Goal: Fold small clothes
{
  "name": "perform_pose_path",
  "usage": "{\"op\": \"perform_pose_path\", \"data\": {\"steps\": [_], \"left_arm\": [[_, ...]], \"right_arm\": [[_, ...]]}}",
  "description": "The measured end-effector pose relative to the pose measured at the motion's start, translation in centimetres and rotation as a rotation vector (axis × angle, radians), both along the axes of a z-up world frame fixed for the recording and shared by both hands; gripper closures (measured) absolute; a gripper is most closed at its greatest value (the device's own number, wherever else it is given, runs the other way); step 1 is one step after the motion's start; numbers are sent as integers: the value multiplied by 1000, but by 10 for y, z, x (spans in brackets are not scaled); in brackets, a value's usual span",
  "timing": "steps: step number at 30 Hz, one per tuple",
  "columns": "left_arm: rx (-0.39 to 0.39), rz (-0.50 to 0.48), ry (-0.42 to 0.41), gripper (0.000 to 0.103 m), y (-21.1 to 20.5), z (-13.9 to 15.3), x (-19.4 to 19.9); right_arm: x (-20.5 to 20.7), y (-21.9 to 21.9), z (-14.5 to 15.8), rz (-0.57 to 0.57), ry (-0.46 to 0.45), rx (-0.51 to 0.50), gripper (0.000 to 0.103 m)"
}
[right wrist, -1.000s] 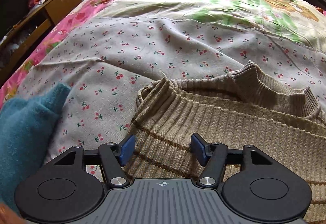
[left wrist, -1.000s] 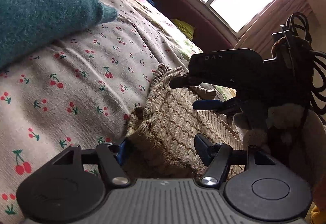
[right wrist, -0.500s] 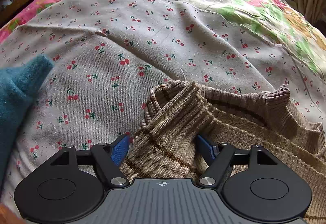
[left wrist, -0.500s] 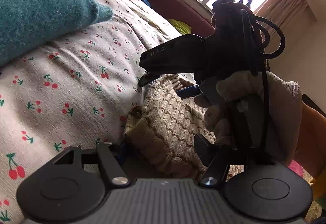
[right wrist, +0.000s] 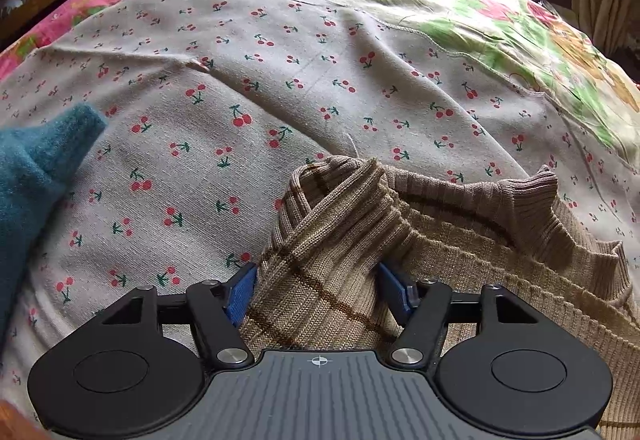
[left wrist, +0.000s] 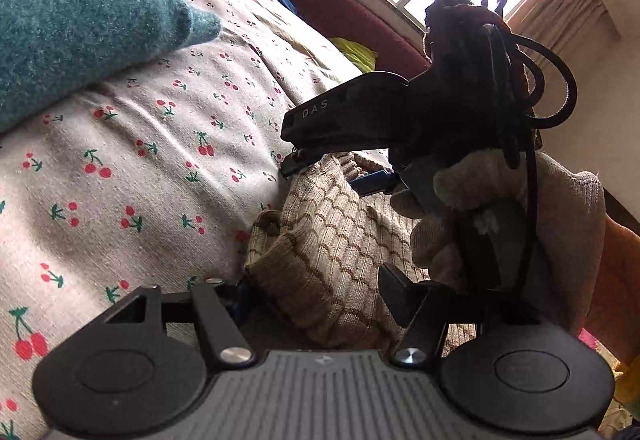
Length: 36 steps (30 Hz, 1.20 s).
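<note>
right tool (right wrist: pixel 316 290) closing on bunched sleeve of tan sweater (right wrist: pixel 460 240), 6 o'clock on bed (right wrist: pixel 280 80); left tool (left wrist: pixel 312 304) straddling hem, grip unclear. pinch fully, fold flat.

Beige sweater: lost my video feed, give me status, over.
Right gripper jaws closing around bunched beige sweater, fabric touching both pads. Left gripper jaws astride its near edge, grip unclear. Teal knit lies apart on cherry sheet; nothing in the way.
</note>
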<state>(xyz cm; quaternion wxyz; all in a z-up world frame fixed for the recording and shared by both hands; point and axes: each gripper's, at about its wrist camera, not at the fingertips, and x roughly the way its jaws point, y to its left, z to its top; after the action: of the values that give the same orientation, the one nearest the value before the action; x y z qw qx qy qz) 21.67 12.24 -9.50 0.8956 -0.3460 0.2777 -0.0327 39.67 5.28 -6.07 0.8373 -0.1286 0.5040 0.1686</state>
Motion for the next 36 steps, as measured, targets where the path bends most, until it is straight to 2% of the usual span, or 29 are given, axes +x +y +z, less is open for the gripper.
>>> {"op": "perform_pose_path", "data": {"steps": [2,7,10,12,13,15,16,17,18,21,26,32,36], "left_arm": [[-2,1,-1,32,0,0,0],[10,-5,-2,31,-2,-1,1],[16,-8,-3,31,-3,-1,2],[35,-12,-7,32,-5,-1,2],[45,-12,-6,33,-7,0,2],[61,-22,0,47,-8,1,4],[63,-29,1,52,-9,1,5],[60,-36,1,63,-9,1,6],[52,-48,3,71,-9,1,6],[68,-57,-18,74,-13,10,4],[126,-130,-122,75,-39,45,-3],[185,-307,-227,75,-102,80,-7],[227,-437,-265,75,-160,86,-2]], "right_arm": [[1,2,0,24,23,-16,35],[-7,10,-1,35,-20,-62,36],[-12,5,0,42,-35,-48,47],[-14,-1,3,53,-41,-29,60],[-14,-5,5,51,-41,-12,64],[-14,-17,11,33,-34,49,76],[-14,-24,15,21,-28,84,79],[-15,-31,18,9,-24,115,82],[-15,-40,23,-6,-19,150,86],[-21,-67,40,-38,-28,228,89],[-32,-127,71,-102,-59,351,89],[-54,-227,104,-205,-122,475,89],[-64,-298,96,-313,-134,494,89]]}}
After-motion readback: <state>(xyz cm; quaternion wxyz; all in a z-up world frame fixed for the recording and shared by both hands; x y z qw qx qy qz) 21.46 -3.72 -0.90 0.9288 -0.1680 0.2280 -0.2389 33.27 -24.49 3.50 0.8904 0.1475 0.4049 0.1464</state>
